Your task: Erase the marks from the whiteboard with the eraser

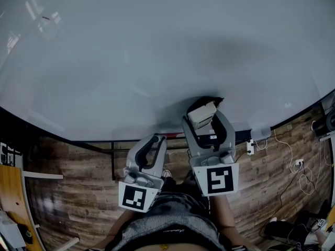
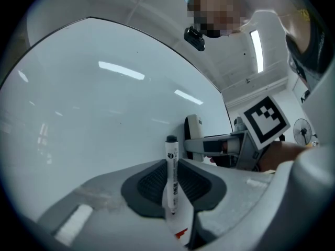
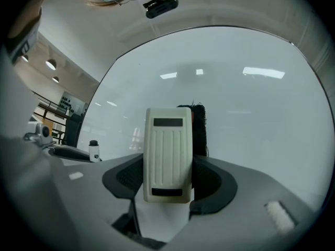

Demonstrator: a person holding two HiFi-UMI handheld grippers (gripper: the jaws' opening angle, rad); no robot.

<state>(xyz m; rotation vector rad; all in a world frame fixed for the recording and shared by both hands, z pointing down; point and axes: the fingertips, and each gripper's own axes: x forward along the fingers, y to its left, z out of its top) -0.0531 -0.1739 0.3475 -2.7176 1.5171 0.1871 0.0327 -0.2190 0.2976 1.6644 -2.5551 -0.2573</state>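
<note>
Eraser (image 3: 167,156), long axis toward whiteboard (image 3: 251,119), clamped in right hand-held gripper (image 1: 205,118), left hand-held gripper (image 2: 172,179) clamping marker (image 2: 171,163).

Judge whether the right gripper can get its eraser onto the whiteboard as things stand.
Probably yes: the right gripper holds the eraser close to the whiteboard's lower part, with nothing visible between them.

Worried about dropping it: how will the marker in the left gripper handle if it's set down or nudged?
The marker looks like a slim, round, stiff plastic barrel, so it would probably roll if laid flat on a surface. Its smooth surface may slip, since the left gripper pinches only a narrow barrel between its pads. It is likely light for its length.
</note>
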